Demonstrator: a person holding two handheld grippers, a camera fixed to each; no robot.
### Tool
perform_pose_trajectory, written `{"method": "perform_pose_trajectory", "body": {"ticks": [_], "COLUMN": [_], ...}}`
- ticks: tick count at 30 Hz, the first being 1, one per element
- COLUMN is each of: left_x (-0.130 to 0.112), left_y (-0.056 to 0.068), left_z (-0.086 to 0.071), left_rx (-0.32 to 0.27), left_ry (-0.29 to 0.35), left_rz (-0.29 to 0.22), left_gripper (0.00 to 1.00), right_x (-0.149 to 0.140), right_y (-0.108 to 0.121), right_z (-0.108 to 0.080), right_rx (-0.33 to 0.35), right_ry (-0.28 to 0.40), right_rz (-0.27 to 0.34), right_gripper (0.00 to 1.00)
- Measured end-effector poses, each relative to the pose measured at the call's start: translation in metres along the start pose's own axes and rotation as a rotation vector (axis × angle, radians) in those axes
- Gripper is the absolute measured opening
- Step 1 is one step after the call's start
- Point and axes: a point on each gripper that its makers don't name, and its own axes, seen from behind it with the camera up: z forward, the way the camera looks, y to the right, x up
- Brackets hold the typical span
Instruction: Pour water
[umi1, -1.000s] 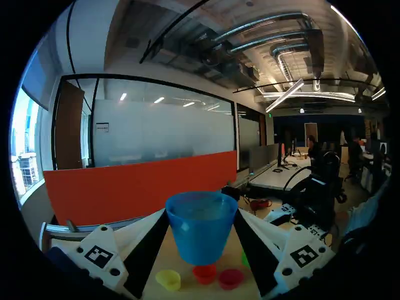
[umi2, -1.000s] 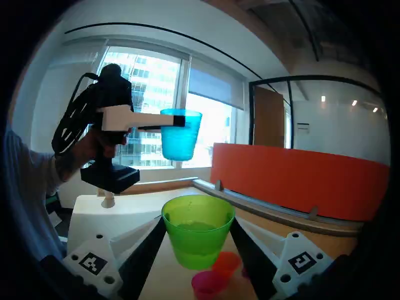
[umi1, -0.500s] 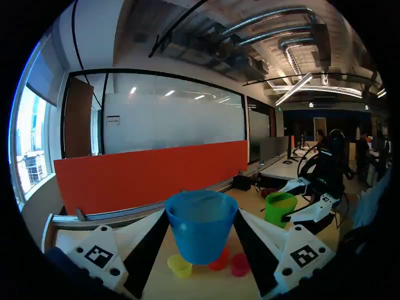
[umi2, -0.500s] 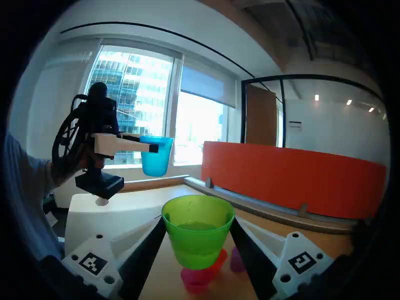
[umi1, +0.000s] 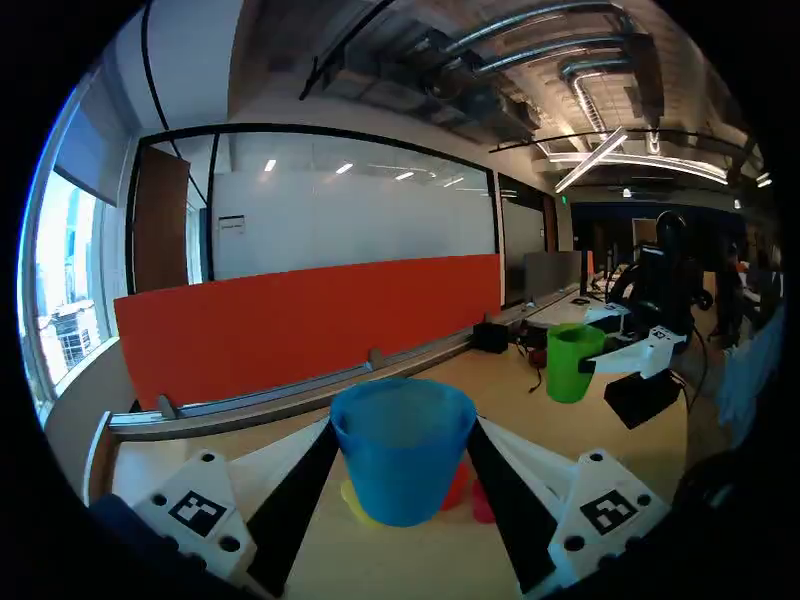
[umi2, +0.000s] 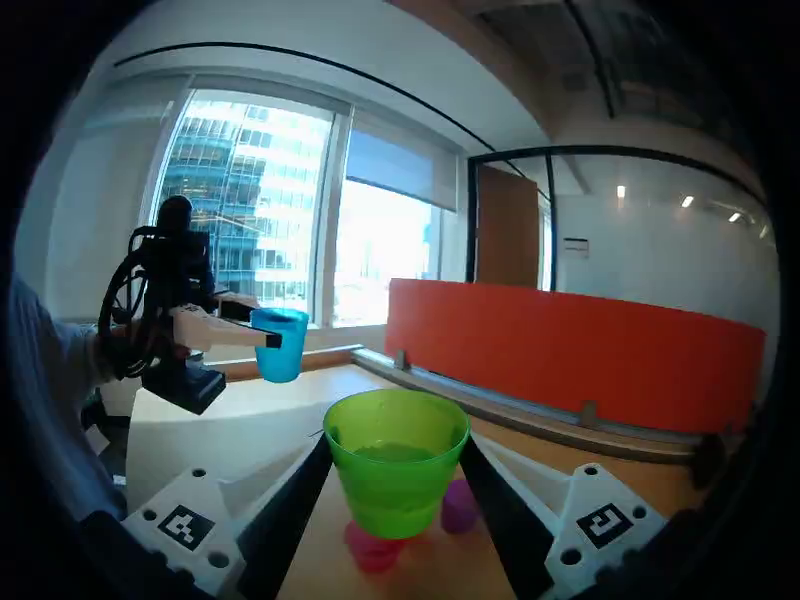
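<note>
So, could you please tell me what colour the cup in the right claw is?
The cup is green, clearest in the right gripper view.

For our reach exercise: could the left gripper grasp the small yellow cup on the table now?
Probably not: the left gripper is shut on the blue cup, which also blocks the yellow cup.

The person is holding the white-and-black two-finger left gripper (umi1: 403, 438) level and pointing forward, both fingers pressing on the sides of an upright translucent blue plastic cup (umi1: 403, 478). In the right gripper view it is hanging off to one side (umi2: 262, 335), the left hand (umi2: 125, 345) wrapping its black handle and a pale sleeve (umi2: 45, 400) running back from the wrist. The white-and-black two-finger right gripper (umi2: 397, 445) is also pointing level, fingers clamping an upright translucent green plastic cup (umi2: 397, 485). The two grippers are sitting well apart.
</note>
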Motion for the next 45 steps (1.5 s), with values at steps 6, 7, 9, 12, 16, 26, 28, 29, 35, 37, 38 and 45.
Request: {"method": "perform_pose_trajectory", "body": {"ticks": [6,7,9,12,16,26,28,29,35,37,38,45], "left_x": [-0.023,-0.026,-0.035,-0.048,-0.067,-0.114,-0.123,-0.127,-0.148,-0.154,-0.157,-0.183], "left_y": [-0.002,-0.002,-0.003,-0.002,0.000,0.003,0.003,0.003,0.002,0.002,0.003,0.004], "left_z": [-0.002,-0.002,-0.003,-0.004,-0.006,-0.006,-0.006,-0.006,-0.006,-0.005,-0.005,-0.006], "left_rx": [0.001,0.001,0.000,-0.002,-0.010,-0.011,-0.012,-0.013,-0.018,-0.021,-0.023,-0.041], "left_ry": [-0.036,-0.041,-0.054,-0.079,-0.116,-0.223,-0.245,-0.255,-0.303,-0.317,-0.323,-0.379], "left_rz": [0.019,0.023,0.030,0.037,0.041,0.067,0.069,0.070,0.070,0.069,0.069,0.065], "left_gripper": [0.87,0.87,0.87,0.87,0.87,0.87,0.87,0.87,0.87,0.87,0.87,0.87], "right_x": [-0.011,-0.014,-0.020,-0.029,-0.041,-0.070,-0.074,-0.076,-0.092,-0.098,-0.101,-0.127], "right_y": [0.003,0.004,0.005,0.007,0.005,0.004,0.005,0.006,0.010,0.011,0.012,0.014], "right_z": [-0.004,-0.005,-0.006,-0.008,-0.009,-0.009,-0.009,-0.009,-0.008,-0.008,-0.008,-0.009], "right_rx": [0.008,0.009,0.011,0.014,0.027,0.047,0.049,0.050,0.054,0.056,0.057,0.073], "right_ry": [-0.028,-0.036,-0.052,-0.075,-0.107,-0.177,-0.187,-0.191,-0.227,-0.242,-0.249,-0.313], "right_rz": [0.011,0.011,0.010,0.008,0.008,0.008,0.011,0.013,0.014,0.015,0.015,0.010], "right_gripper": [0.89,0.89,0.90,0.89,0.90,0.90,0.90,0.90,0.90,0.90,0.90,0.90]}}
